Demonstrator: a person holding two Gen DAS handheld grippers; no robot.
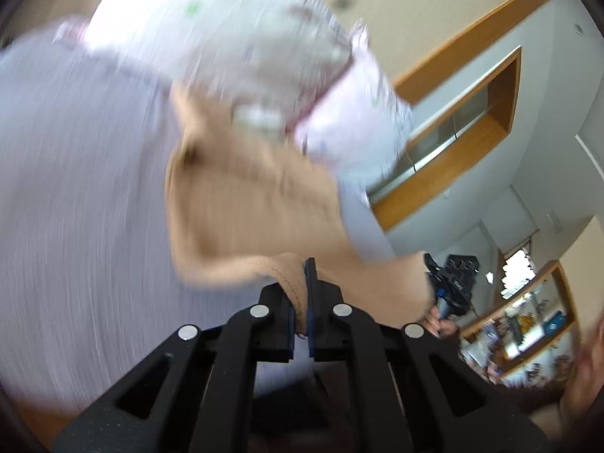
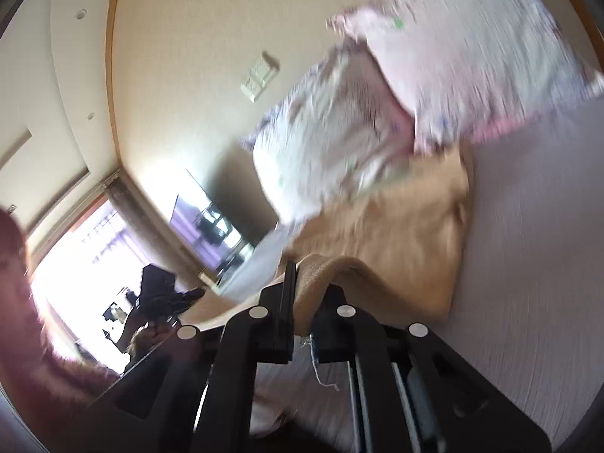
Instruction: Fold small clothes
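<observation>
A tan knit garment (image 1: pixel 249 204) hangs above a pale striped bed surface (image 1: pixel 75 226). My left gripper (image 1: pixel 300 302) is shut on one edge of it. My right gripper (image 2: pixel 304 302) is shut on another edge of the same tan garment (image 2: pixel 407 234), which stretches away from the fingers. In the left wrist view the other gripper (image 1: pixel 449 287) shows at the garment's far corner; in the right wrist view the other gripper (image 2: pixel 162 294) shows at lower left. Both views are motion-blurred.
Two patterned white-and-pink pillows (image 1: pixel 264 56) lie at the head of the bed, also seen in the right wrist view (image 2: pixel 472 49). A wall with a wooden shelf niche (image 1: pixel 472 139), a TV (image 2: pixel 211 222) and a bright window (image 2: pixel 75 256) surround the bed.
</observation>
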